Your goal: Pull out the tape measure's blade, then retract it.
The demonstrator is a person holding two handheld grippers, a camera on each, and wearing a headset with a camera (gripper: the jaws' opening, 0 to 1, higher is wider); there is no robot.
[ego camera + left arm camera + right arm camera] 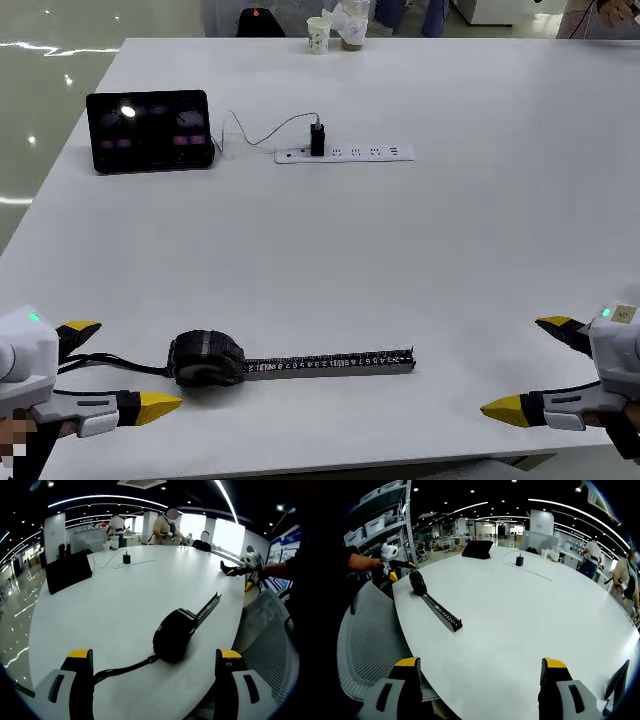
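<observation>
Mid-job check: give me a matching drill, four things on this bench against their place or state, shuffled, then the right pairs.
Things:
1. tape measure blade
2. tablet
3. power strip
4. left gripper

Place or state:
A. black charger plugged into it
B. open, beside the tape measure case
C. pulled out, lying flat on the table
D. at the table's far left

Pairs: 1-C, 2-D, 3-A, 4-B
</observation>
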